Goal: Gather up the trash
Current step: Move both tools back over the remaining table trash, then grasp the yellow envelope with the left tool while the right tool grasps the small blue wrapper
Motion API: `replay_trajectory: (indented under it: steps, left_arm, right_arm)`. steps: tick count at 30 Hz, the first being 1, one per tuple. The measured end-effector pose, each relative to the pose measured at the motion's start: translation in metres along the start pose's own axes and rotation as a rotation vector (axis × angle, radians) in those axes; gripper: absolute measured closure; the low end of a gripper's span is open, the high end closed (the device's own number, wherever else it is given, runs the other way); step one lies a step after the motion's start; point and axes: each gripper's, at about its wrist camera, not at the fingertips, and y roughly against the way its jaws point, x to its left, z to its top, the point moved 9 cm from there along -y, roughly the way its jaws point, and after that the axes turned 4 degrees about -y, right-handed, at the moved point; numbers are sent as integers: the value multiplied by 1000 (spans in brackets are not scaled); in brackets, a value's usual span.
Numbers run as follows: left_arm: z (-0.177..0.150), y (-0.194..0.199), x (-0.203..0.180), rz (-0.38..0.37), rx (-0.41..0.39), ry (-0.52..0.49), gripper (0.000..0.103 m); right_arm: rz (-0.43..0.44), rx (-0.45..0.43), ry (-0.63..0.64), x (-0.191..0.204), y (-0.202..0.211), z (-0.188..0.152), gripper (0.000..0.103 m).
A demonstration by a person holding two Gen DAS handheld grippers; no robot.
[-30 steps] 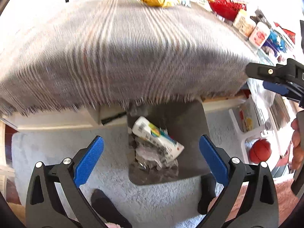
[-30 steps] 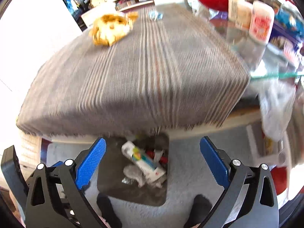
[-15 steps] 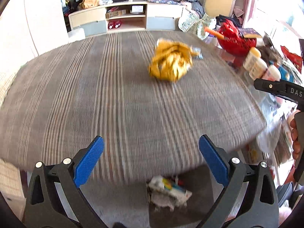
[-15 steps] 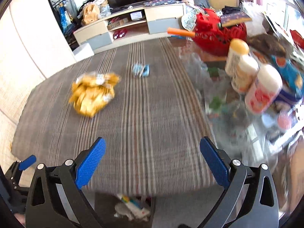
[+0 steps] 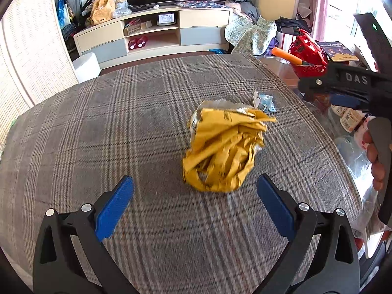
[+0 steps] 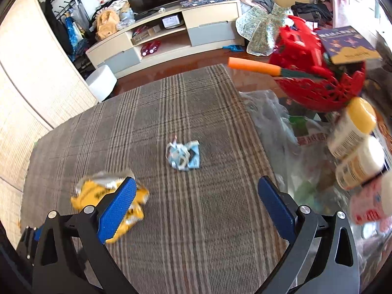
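Note:
A crumpled yellow snack bag (image 5: 224, 147) lies on the plaid tablecloth (image 5: 122, 127), just ahead of my open, empty left gripper (image 5: 193, 196). A small crumpled light-blue wrapper (image 5: 264, 101) lies beyond it. In the right wrist view the blue wrapper (image 6: 182, 155) lies ahead of my open, empty right gripper (image 6: 196, 201), and the yellow bag (image 6: 107, 196) sits partly behind its left finger. The right gripper also shows at the right edge of the left wrist view (image 5: 343, 90).
A red basket (image 6: 321, 78) with an orange-handled tool (image 6: 254, 67), a clear plastic bag (image 6: 281, 132) and several bottles (image 6: 352, 127) crowd the glass table at right. A TV cabinet (image 5: 156, 34) and a white stool (image 5: 85, 66) stand beyond the table.
Both grippers rose from the trash bin on the floor and moved forward over the table. The yellow bag and blue wrapper are now much closer. Both stay open.

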Motion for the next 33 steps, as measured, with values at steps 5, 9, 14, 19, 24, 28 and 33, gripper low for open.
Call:
replay_trajectory:
  steps: [5,9,14,19,24,28,33]
  left_arm:
    - [13,-23,-7,13,14,-44,8]
    - [20,-38,-7,25,18,-61,8]
    - [24,-50,-5,-9,15,-60,7]
    - [24,-60,-15,-52,32,-91,8]
    - [23,-63,-25,-117,26,-87,30]
    - [25,-59,-28,-109,17,-98,41]
    - [23,-46,-21,-85,3,-78,45]
  right_arm:
    - [40,66,-24,11,-39,13,23]
    - [54,122,-57,10,-66,11,41]
    - [58,131,-47,14,-82,10,45]
    - [42,149,-14,23,-94,5,54]
    - [26,137,3,24,-98,6,70]
    - [13,111,16,22,-92,9,78]
    - [-5,84,37,18,-73,13,79]
